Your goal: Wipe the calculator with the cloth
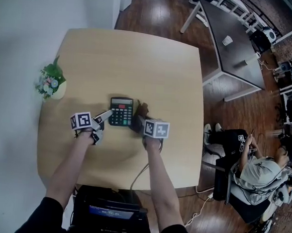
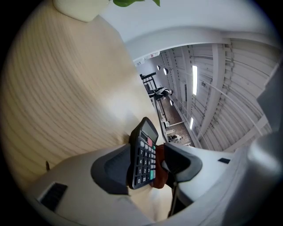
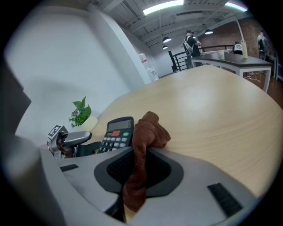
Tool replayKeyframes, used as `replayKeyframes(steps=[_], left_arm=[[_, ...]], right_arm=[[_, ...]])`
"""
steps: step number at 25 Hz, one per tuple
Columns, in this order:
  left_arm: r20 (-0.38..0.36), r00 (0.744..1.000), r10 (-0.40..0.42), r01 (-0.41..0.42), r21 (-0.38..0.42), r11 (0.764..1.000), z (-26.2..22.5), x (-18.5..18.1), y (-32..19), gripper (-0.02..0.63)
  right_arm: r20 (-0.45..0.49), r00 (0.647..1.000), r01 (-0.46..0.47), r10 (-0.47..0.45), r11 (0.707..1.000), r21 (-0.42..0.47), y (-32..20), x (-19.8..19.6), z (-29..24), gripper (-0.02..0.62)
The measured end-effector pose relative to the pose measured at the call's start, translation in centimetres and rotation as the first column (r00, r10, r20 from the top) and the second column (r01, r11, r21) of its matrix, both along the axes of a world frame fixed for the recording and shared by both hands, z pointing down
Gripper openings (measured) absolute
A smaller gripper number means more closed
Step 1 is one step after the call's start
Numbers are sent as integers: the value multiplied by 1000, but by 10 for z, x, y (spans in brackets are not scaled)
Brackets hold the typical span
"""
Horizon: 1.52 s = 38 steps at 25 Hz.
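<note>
At the left of the head view, my left gripper [image 2: 147, 167] sits just beside the left edge of the calculator [image 1: 121, 112]. The calculator lies flat with its keys up in the middle of the table [image 1: 154, 64]. The left gripper's jaws stand wide apart. In the left gripper view the calculator shows in the gap between them, but the pads do not squeeze it. One jaw may be leaning on the edge to stop it sliding, but that view is too bent for me to be sure.

Just to the right of the calculator is the brown cloth [image 3: 148, 132]. My right gripper [image 3: 138, 174] has its jaws pinched tight on it, and a soft bunch sticks out past the tips.

I think the job is near its start. The cloth is picked up and brought over, so that part is done. But it sits at the side, not on the keys or the little screen. I judge that those parts, and the left side, are left to rub.

Some things I cannot see. Any dust on the keys is too small to spot from the head view. In the left gripper view the calculator is turned side-on and its keys look squashed. In the right gripper view the cloth covers the calculator's right side, and the cloth's low end drops out of sight between the jaws.
</note>
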<state>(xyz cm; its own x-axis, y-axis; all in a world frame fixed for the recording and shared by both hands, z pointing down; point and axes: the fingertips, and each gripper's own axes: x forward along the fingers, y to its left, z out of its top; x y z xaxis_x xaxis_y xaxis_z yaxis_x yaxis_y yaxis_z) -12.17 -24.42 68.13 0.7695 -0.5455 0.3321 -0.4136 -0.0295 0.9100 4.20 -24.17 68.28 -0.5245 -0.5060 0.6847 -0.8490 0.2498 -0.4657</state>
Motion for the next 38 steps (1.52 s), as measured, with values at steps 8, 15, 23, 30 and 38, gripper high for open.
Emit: replayKeyframes(steps=[8,15,23,30,38], left_arm=[[-8,1000,-14,14,-6,1000,2,3,-5,242],[10,1000,-16,16,17,1000,-1,-5,2,242],[-206,978,-10,52,200,978,-92,-10,90,120],[-269,963,-20,126,380,916,-170,0,192,57],[-261,965,36,113,534,838,-249,7,269,57]], right_arm=[[68,994,82,-82,997,-2,22,-29,6,66],[58,998,-40,38,998,44,20,10,-11,66],[535,814,-313,226,946,78,110,62,-94,66],[843,525,-348,117,934,87,168,59,-166,64],[921,380,-368,-84,900,234,217,69,-260,64]])
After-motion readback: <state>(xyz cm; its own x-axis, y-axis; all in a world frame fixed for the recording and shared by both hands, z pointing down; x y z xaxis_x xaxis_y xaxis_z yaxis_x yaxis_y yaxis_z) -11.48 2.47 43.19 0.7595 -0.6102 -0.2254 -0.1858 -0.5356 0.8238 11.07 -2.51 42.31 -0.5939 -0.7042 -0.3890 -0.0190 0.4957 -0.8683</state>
